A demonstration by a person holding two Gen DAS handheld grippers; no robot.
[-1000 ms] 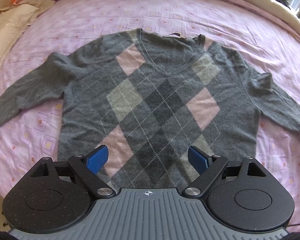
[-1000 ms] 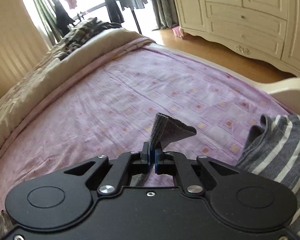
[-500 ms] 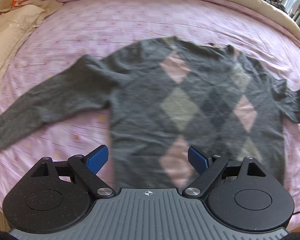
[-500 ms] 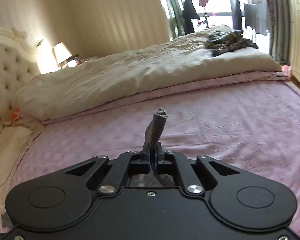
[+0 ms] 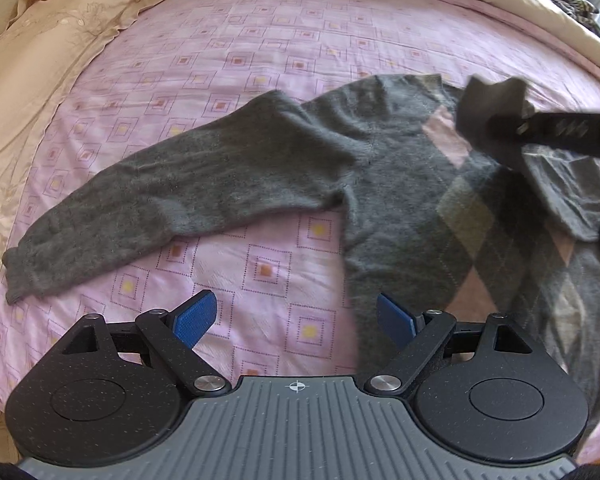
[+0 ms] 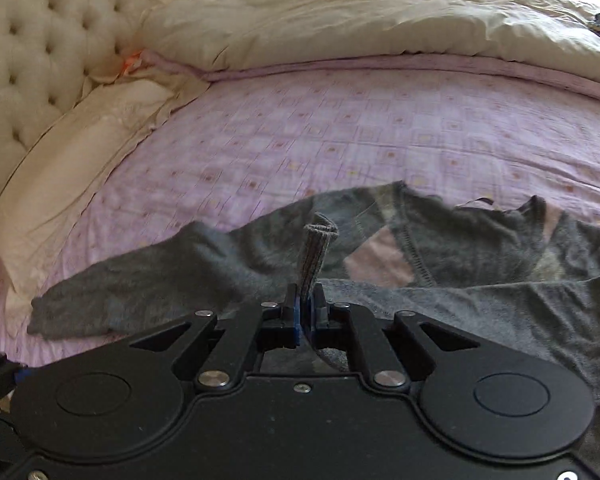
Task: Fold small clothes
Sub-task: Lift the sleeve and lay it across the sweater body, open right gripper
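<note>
The left gripper (image 5: 296,318) hung low at the near edge with its blue pads (image 5: 194,316) spread wide apart and nothing between them. The right gripper (image 6: 305,312) was clamped tight on a ribbed sleeve cuff (image 6: 315,254), which stood up from between its closed pads. In the left wrist view it reached in from the right, blurred.

Home bedroom. Bed with tufted cream headboard (image 6: 40,40) as the landmark. Pink patterned sheet (image 6: 340,136) stretches out from the headboard; cream pillow (image 6: 80,152) lies just beside it on the sheet's edge. Rumpled beige duvet (image 6: 360,20) bunched along the sheet's far side. Grey sweater (image 5: 400,184) spread flat on the sheet, well away from the headboard.
</note>
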